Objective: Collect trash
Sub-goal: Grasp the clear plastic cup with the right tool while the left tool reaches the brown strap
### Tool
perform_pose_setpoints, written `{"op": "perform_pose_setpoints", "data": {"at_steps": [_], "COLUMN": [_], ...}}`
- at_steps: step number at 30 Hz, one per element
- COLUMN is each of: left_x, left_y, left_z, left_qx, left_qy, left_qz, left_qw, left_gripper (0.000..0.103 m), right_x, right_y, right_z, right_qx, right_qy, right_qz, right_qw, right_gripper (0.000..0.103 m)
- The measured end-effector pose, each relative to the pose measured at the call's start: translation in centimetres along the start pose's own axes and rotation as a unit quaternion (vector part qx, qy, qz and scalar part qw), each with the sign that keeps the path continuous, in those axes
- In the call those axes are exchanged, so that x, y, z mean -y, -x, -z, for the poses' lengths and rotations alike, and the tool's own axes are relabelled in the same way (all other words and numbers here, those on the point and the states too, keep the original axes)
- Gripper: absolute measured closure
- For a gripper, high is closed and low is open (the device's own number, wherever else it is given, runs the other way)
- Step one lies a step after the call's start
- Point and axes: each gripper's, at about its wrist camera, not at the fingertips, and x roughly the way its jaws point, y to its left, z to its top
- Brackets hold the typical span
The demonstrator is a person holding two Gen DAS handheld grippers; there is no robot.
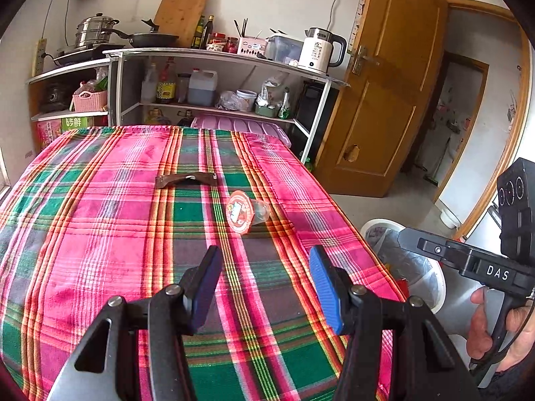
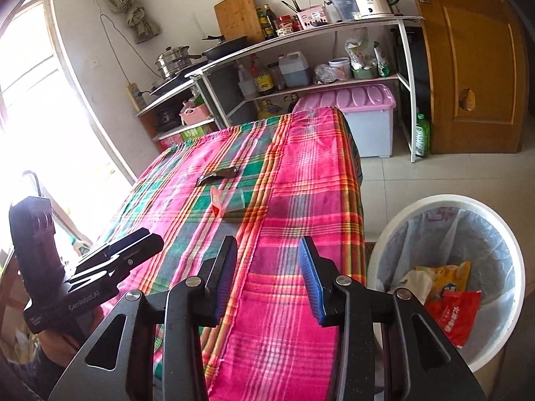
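Note:
A clear plastic cup with a red foil lid (image 1: 245, 212) lies on its side in the middle of the plaid tablecloth (image 1: 100, 234). A dark brown wrapper (image 1: 186, 180) lies flat just beyond it. My left gripper (image 1: 264, 287) hovers open over the cloth, short of the cup, nothing between its blue pads. My right gripper (image 2: 267, 277) is open over the table's near right edge, empty; the cup (image 2: 227, 202) and wrapper (image 2: 217, 177) lie farther ahead. A white trash bin (image 2: 394, 220) with a plastic liner holds red and yellow packets, right of the table.
Behind the table stands a metal shelf rack (image 1: 217, 56) with pots, bottles, a kettle (image 1: 321, 50) and a pink-lidded storage box (image 2: 361, 113). A wooden door (image 1: 384, 100) is at the right. A bright window (image 2: 40, 100) is left of the table.

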Motion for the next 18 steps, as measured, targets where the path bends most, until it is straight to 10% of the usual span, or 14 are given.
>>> {"op": "perform_pose_setpoints", "data": {"at_steps": [18], "left_x": [-5.7], "left_y": [0.0], "left_z": [-1.0], "left_qx": [0.007], "left_qy": [0.020], "left_qz": [-0.026], "left_qw": [0.9994], "left_gripper": [0.047], "right_x": [-4.1], "right_y": [-8.3], "right_z": [-2.3], "right_qx": [-0.048], "right_qy": [0.049], "right_qz": [-0.015], "right_qw": [0.997], "right_gripper": [0.053]}}
